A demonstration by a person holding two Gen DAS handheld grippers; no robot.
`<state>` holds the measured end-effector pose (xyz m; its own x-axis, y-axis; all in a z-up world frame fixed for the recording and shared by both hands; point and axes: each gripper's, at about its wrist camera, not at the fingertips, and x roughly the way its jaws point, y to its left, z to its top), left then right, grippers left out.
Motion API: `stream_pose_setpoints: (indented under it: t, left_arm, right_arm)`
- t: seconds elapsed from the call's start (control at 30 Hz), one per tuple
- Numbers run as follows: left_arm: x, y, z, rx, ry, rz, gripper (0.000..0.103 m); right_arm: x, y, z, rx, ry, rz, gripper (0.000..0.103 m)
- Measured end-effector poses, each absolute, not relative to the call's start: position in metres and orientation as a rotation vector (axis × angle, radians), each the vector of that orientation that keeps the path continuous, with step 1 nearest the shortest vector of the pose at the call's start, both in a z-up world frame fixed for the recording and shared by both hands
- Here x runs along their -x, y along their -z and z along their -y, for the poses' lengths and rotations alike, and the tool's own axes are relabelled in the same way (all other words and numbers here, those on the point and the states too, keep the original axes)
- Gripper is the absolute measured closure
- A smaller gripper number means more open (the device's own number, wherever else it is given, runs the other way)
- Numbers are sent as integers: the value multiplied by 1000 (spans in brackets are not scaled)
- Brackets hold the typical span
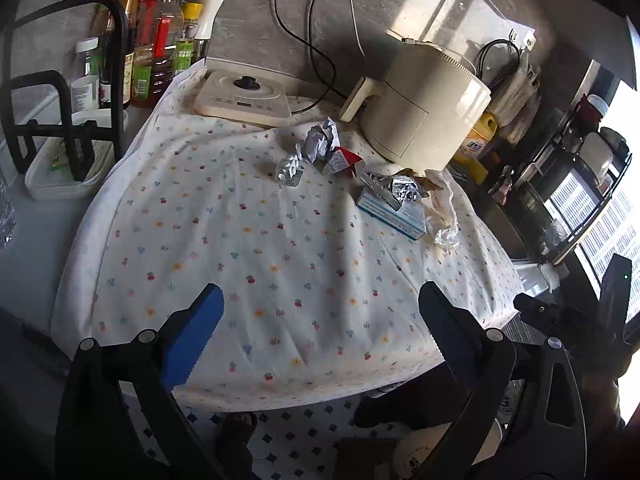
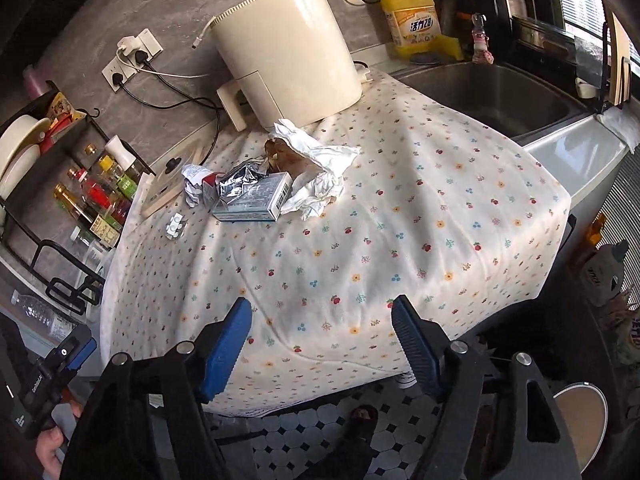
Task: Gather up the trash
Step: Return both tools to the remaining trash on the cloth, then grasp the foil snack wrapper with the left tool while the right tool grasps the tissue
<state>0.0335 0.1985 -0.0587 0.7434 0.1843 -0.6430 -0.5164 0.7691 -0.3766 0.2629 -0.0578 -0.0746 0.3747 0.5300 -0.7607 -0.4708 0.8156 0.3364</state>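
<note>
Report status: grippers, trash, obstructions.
Left gripper and right gripper open, empty. Trash pile untouched on tablecloth, beside air fryer. Approach unobstructed.

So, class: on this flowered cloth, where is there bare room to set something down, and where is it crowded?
Free: the wide near stretch of the tablecloth, from the open left gripper and right gripper up to the pill blister.

Crowded: the far edge, where crumpled foil, a small box and tissue lie beside the air fryer.
</note>
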Motion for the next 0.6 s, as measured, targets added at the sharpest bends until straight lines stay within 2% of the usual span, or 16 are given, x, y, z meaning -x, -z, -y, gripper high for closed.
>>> stream_pose_setpoints:
  t: [0.2, 0.33, 0.5, 0.53, 0.6]
  left_arm:
    - [-79, 68, -232, 557, -344, -644, 6]
    - [-115, 72, -256, 515, -299, -672, 7]
    - [-160, 77, -279, 494, -240, -718, 17]
    - [-169, 77, -281, 489, -228, -723, 19]
    - [-184, 75, -283, 476, -200, -728, 20]
  right_arm:
    - [-298, 86, 16, -74, -616, -1006, 31]
    - [-326, 100, -12, -112, -600, -1018, 35]
    - [-356, 124, -39, -159, -539, -1056, 43]
    - [-360, 129, -41, -166, -522, -1068, 45]
    - [-367, 136, -45, -163, -496, -1084, 62]
